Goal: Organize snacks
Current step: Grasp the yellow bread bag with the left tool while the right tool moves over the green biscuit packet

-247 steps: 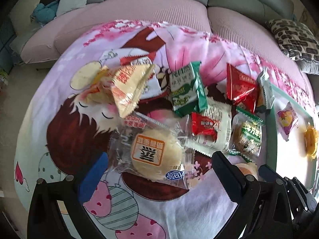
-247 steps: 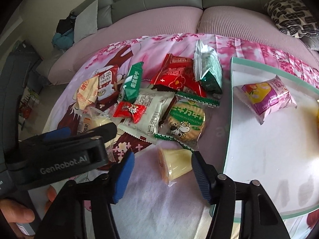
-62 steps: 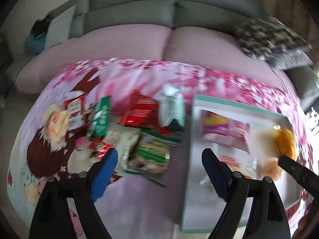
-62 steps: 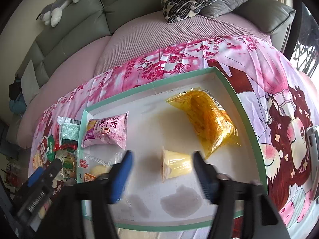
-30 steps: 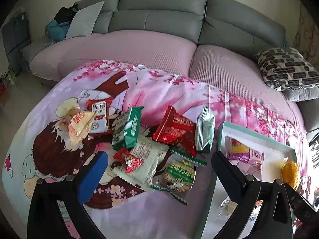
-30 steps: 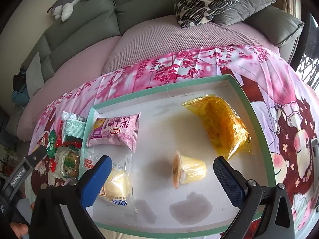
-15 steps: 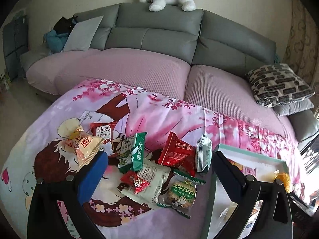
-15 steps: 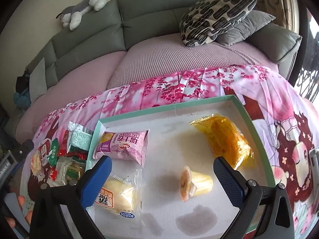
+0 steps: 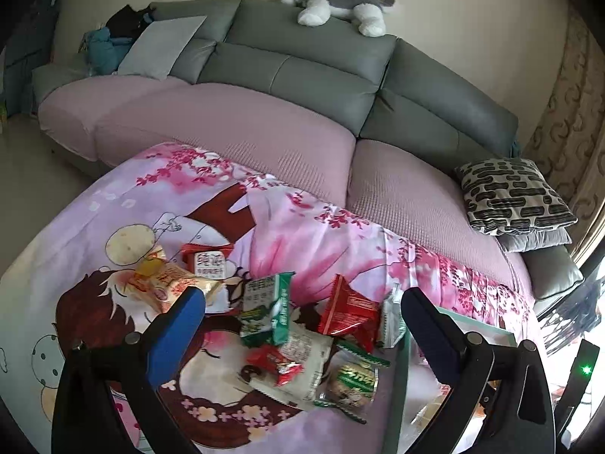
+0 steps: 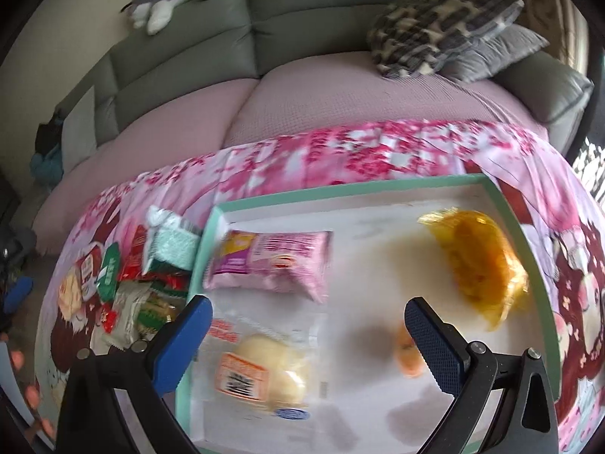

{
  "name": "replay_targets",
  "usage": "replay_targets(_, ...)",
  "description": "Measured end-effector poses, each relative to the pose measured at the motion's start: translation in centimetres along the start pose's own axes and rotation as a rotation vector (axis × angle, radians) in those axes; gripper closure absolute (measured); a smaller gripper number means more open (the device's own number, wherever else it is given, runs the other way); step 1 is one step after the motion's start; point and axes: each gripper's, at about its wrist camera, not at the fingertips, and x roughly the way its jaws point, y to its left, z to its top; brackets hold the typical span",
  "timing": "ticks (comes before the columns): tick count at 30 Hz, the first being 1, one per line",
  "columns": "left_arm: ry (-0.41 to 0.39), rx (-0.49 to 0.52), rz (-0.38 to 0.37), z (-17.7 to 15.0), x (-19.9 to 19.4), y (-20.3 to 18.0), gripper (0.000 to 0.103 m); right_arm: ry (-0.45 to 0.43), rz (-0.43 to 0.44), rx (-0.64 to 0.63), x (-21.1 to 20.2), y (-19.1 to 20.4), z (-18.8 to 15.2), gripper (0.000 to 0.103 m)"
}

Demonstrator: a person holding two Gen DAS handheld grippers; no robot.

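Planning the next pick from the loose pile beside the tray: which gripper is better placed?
Left, probably. The left gripper is open and empty, with the pile right between its fingers. The right gripper, also open, hangs over the tray, with the pile off to its left.

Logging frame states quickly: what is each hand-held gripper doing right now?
Left hand-held gripper: open, holding nothing, above the snack pile.
Right hand-held gripper: open, holding nothing, over the tray.
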Motion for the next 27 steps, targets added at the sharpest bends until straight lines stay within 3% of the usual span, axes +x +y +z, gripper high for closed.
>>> replay_targets(5,-0.019,-0.026,0.012,0.6,-0.4,2.4,0.0,-0.029,0.015,-0.053,0.2,3.1,-0.1,0.0)
replay_targets(9,-0.045,-0.012,0.092,1.2,-1.0,4.0,0.0,-0.035,0.084,-0.091,0.7,5.9,-0.3,0.0)
replay_targets(16,-0.053,-0.077,0.184,1.9,-1.7,8.1,0.0,-0.004,0.181,-0.139,2.2,10.9,-1.3,0.0)
replay_targets(20,-0.022,-0.116,0.196,2.0,-1.2,10.2,0.0,0.006,0.218,-0.153,2.8,12.7,-1.8,0.0)
replay_targets(27,0.059,-0.07,0.192,1.9,0.7,9.9,0.0,0.04,0.256,-0.163,3.7,14.2,-2.3,0.0)
